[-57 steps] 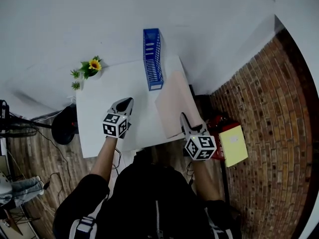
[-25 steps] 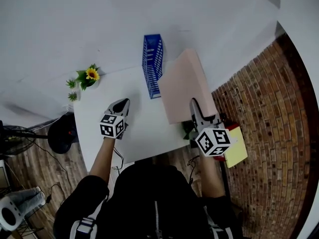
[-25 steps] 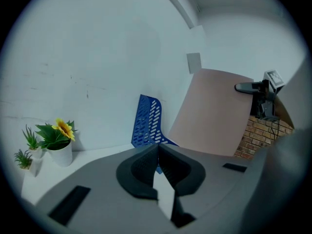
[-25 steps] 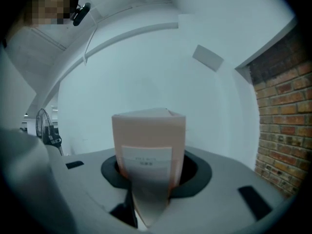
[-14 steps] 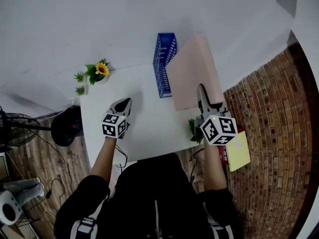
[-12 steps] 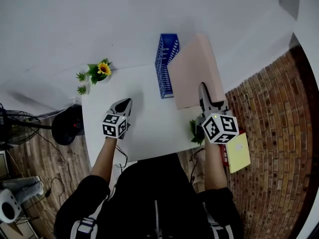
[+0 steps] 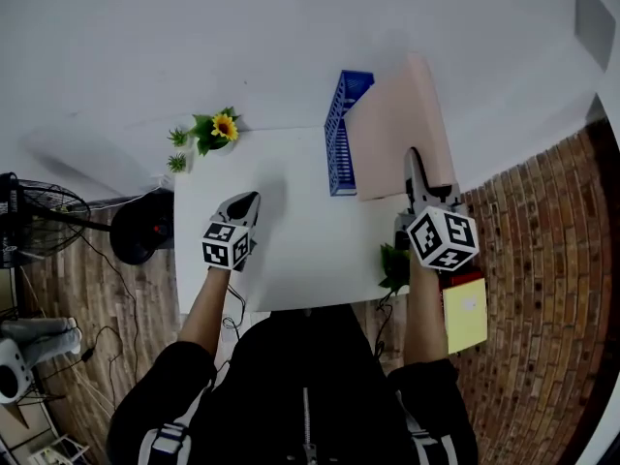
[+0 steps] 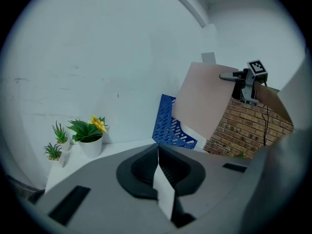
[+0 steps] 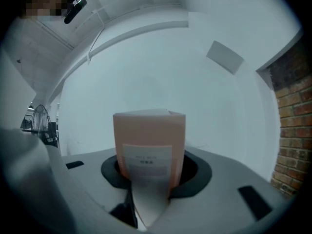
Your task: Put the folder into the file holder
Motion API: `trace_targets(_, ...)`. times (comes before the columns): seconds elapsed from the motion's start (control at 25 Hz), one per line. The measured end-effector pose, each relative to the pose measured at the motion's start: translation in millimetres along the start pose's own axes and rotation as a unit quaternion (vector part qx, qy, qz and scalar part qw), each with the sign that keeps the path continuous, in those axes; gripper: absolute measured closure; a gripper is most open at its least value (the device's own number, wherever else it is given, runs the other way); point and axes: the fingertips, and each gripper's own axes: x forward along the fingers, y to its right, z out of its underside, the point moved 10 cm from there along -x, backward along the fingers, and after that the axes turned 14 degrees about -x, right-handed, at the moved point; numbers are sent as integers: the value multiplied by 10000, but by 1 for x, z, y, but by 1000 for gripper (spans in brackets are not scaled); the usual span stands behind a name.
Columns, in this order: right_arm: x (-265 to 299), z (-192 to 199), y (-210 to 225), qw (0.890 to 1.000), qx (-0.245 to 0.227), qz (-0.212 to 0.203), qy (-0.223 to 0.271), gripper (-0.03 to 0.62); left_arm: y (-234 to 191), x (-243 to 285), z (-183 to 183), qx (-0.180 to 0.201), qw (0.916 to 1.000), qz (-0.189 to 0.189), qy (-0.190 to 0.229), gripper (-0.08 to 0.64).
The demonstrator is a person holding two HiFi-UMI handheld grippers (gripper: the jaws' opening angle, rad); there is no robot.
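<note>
The blue mesh file holder (image 7: 339, 148) stands at the far edge of the white table (image 7: 291, 260). Just to its right, the pink folder (image 7: 399, 129) hangs in the air on edge, off the table. My right gripper (image 7: 417, 168) is shut on the folder's near edge. In the right gripper view the folder's labelled spine (image 9: 148, 130) fills the jaws of the right gripper (image 9: 148, 172). My left gripper (image 7: 246, 203) hovers over the table's left half, jaws shut and empty. The left gripper view shows its closed tips (image 8: 157, 149), the holder (image 8: 170, 126) and the folder (image 8: 204, 101).
A white pot with a sunflower (image 7: 221, 129) and small green plants (image 7: 178, 149) stand at the table's far left corner. A brick wall (image 7: 542, 289) runs along the right, with a yellow item (image 7: 465, 313) and a green plant (image 7: 395, 267) beside the table. A fan (image 7: 29, 231) stands at left.
The folder, flat on the table earliest, is now lifted on edge and has moved up beside the holder with my right gripper. The left gripper has shifted only slightly.
</note>
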Motion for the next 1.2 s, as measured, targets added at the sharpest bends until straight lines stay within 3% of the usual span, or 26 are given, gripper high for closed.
trace_targets(0.4, 21, 2, 4, 9999, 18, -66, 77, 426, -2, -5, 8, -74, 9997, -238, -22, 535)
trace_targets(1.2, 70, 18, -14, 9997, -1, 263, 23, 426, -26, -29, 13, -229, 9977, -643, 24, 535)
